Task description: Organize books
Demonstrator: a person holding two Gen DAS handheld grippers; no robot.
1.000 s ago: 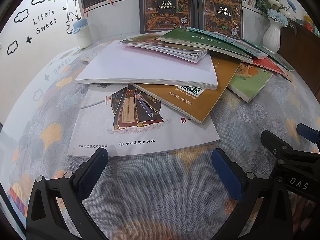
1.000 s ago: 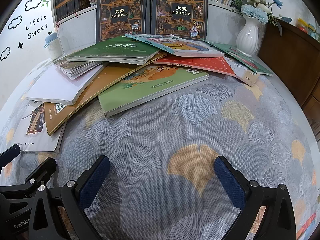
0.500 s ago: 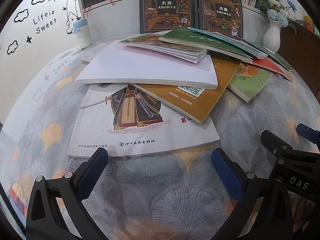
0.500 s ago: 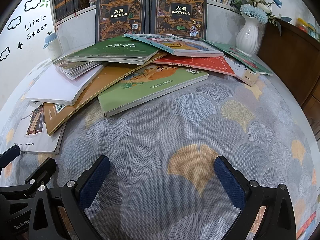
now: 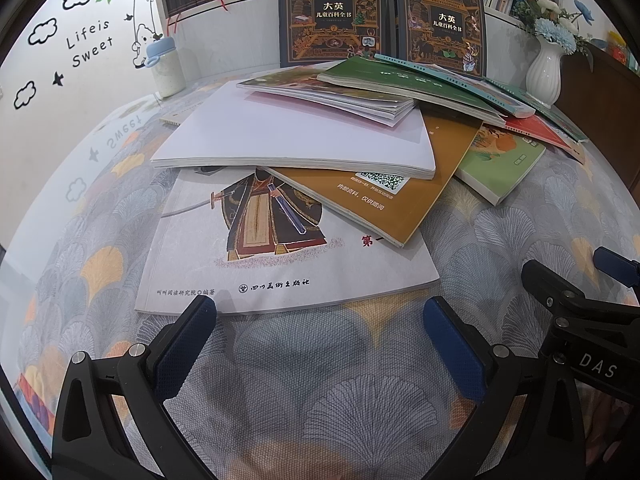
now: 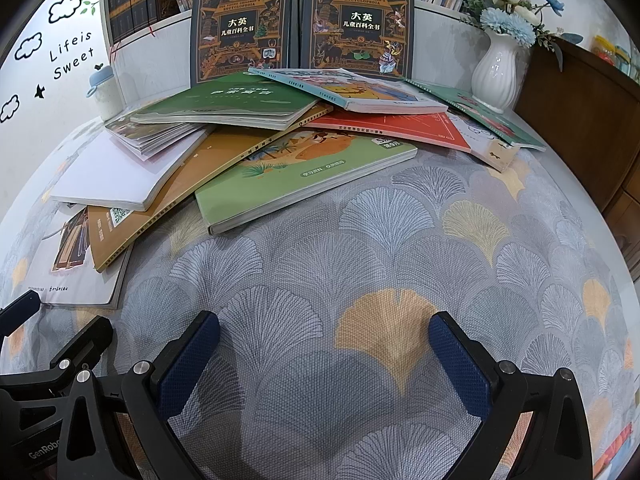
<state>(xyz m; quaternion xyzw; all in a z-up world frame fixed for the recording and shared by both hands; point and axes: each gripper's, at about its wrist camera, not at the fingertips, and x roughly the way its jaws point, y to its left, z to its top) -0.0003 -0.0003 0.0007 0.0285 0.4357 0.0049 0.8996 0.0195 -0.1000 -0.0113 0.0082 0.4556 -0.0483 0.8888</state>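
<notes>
Several books lie in a loose overlapping heap on the table. Nearest the left gripper [image 5: 320,320] is a white book with a robed figure [image 5: 280,256]; an ochre book [image 5: 400,192] and a plain white book [image 5: 296,136] lie over it. A light green book [image 6: 304,172] is the nearest to the right gripper [image 6: 324,340], with an orange-red book [image 6: 392,128] and a dark green book [image 6: 228,104] behind. Both grippers are open and empty, low over the cloth in front of the heap. The right gripper also shows in the left wrist view [image 5: 576,292].
Two dark encyclopedia volumes [image 6: 240,28] [image 6: 360,24] stand upright against a bookshelf behind the heap. A white vase with blue flowers [image 6: 496,68] stands at the back right beside a dark wooden cabinet [image 6: 580,112]. A small bottle [image 5: 166,68] stands back left. The tablecloth [image 6: 380,280] has a fan-leaf pattern.
</notes>
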